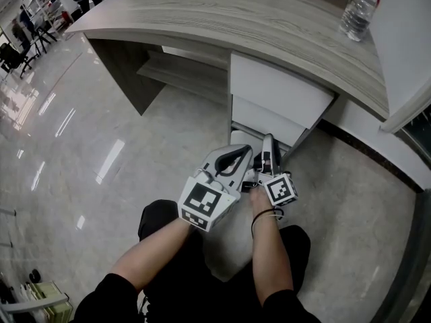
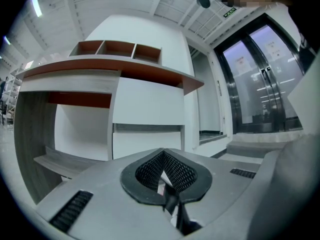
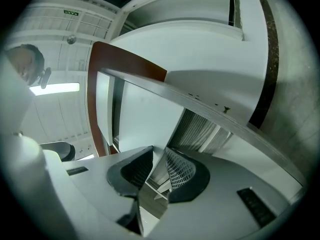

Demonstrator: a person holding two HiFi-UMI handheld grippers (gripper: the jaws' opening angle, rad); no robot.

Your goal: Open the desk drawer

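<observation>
Under the bench (image 1: pixel 236 19), right tongs (image 3: pixel 159 156) are clamping the edge of a white drawer front (image 1: pixel 264 118); left tongs (image 2: pixel 162 156) are resting closed, empty

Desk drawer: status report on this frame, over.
Right hand-held gripper closed on the lower desk drawer front's edge. Left hand-held gripper shut, empty, alongside. Drawer looks closed. Nothing seen blocking its pull.

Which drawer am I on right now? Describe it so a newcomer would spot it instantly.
Under the curved wood-grain desk, toward the right in the head view, stands a white drawer unit. The bottom drawer is the lowest of its stacked fronts, just above the floor; unlike the two fronts above, it has the right gripper closed on its edge.
</observation>
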